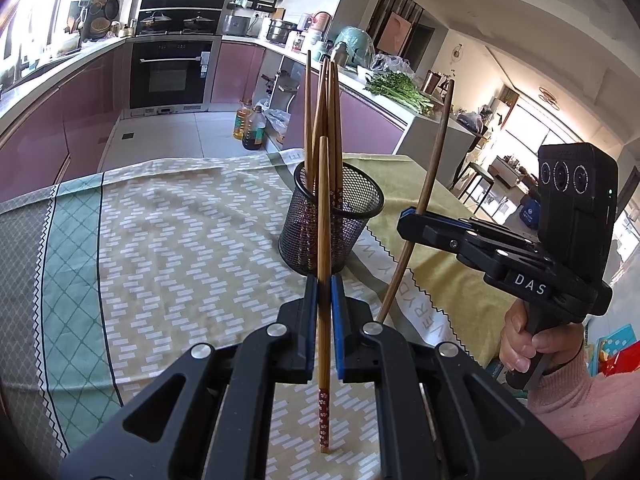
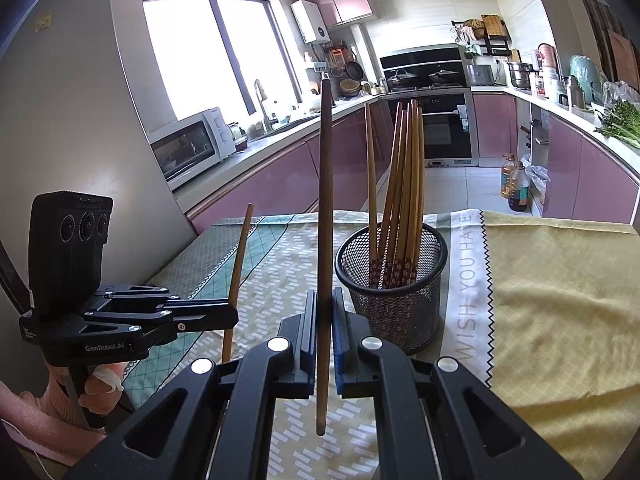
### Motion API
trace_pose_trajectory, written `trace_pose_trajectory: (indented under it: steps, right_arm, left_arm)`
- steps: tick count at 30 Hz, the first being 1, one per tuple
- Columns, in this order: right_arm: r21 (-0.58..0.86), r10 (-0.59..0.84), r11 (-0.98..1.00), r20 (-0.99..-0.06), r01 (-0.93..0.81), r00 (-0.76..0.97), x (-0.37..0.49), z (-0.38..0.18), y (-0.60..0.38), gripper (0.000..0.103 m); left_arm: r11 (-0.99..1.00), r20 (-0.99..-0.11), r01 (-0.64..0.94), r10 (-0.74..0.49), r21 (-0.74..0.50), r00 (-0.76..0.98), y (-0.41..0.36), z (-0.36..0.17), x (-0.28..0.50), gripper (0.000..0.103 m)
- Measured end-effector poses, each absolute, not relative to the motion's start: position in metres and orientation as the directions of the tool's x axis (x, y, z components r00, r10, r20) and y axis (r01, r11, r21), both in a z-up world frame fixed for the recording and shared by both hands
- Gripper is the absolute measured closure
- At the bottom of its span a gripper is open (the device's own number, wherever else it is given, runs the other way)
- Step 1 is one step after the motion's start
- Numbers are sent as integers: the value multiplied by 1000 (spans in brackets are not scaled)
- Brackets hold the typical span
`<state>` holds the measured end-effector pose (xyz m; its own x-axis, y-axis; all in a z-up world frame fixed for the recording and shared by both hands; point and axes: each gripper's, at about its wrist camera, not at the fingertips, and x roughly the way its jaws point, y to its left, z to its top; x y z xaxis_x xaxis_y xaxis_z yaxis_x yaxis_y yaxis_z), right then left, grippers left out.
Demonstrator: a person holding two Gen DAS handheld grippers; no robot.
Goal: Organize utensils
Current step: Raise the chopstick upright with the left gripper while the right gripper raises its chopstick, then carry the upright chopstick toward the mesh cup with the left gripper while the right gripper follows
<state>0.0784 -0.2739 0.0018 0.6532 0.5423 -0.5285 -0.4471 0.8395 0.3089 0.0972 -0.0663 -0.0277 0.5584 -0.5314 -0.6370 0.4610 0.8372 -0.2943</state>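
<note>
A black mesh cup (image 1: 332,224) (image 2: 394,288) stands on the patterned tablecloth (image 1: 180,240) and holds several light wooden chopsticks (image 2: 404,184), tips up. My left gripper (image 1: 324,292) is shut on a light chopstick with a red patterned end (image 1: 324,240), held upright just in front of the cup. That gripper (image 2: 230,312) and its chopstick (image 2: 238,264) show at the left in the right wrist view. My right gripper (image 2: 324,308) is shut on a darker brown chopstick (image 2: 325,216), upright, left of the cup. In the left wrist view the right gripper (image 1: 412,220) holds the dark chopstick (image 1: 424,204) to the cup's right.
A yellow-green cloth (image 2: 560,300) covers the right part of the table. Beyond the table edge lie the kitchen floor, oil bottles (image 1: 252,126), pink cabinets and an oven (image 1: 170,74). A person's hands in pink sleeves (image 1: 560,380) grip both handles.
</note>
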Motion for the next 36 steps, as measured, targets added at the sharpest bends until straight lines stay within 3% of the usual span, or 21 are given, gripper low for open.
trace_pose_trajectory:
  steps: [36]
  right_arm:
    - [298,533,846,-514,-443,672,81,11,-279,97]
  left_arm:
    - [821,-604,489,-557,-295,570,-71,-13,96,95]
